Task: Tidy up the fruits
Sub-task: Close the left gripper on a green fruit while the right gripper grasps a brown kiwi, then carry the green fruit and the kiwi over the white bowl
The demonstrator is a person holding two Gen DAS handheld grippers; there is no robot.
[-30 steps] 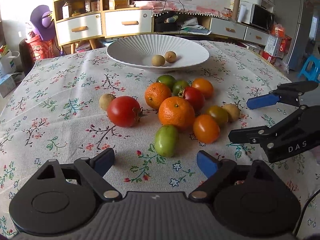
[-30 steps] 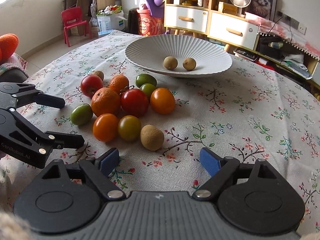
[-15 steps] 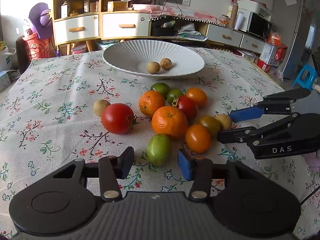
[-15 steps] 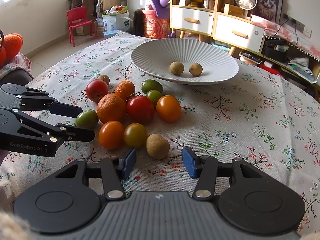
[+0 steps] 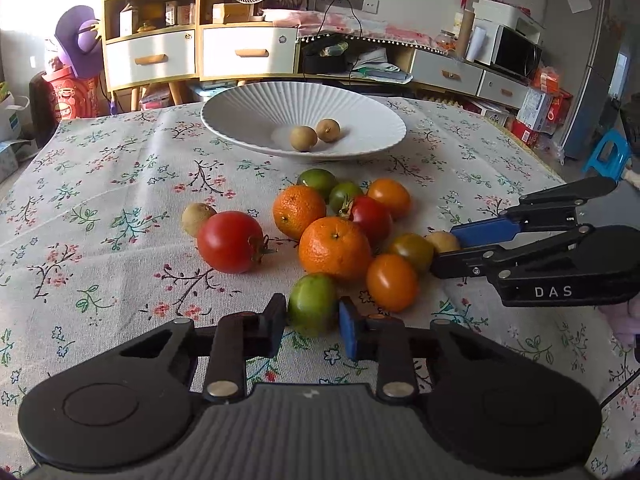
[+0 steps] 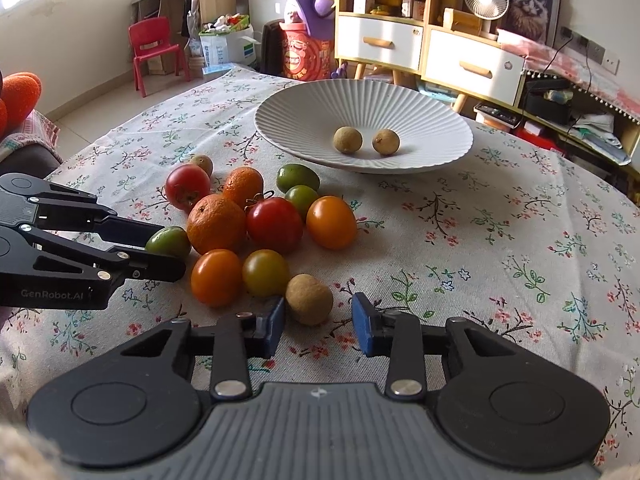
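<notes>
Left gripper (image 5: 313, 322): jaws narrowed about a green fruit (image 5: 313, 304), one pad at each flank and seemingly touching it; the fruit is seen resting on the table (image 5: 100, 208). In the right wrist view the same gripper (image 6: 160, 254) is seen from the side, its tips meeting the green fruit (image 6: 168, 241) at the near-left edge of the heap.

Right gripper (image 6: 318, 326): jaws parted, set to either side of a brown longan (image 6: 309, 299), with a gap visible at each pad; nothing is gripped. From the left wrist view this gripper (image 5: 448, 250) is seen with its tips beside the same longan (image 5: 443, 241) at the right edge of the heap.

Heap on the table, just beyond both grippers:
- large orange (image 5: 335, 249), at centre, touching the green fruit held by the left gripper
- smaller orange (image 5: 299, 211), behind it
- red tomato (image 5: 230, 241), to the left, apart from the oranges
- second red tomato (image 5: 370, 219), wedged behind the large orange
- orange tomato (image 5: 392, 281), near right
- olive-green tomato (image 5: 411, 251), between that and the longan
- two further green fruits and one orange tomato at the back
- small longan (image 5: 197, 218), touching the left red tomato

White ribbed plate (image 5: 240, 120): placed behind the heap, holding two longans side by side.

Table covering: floral cloth.
</notes>
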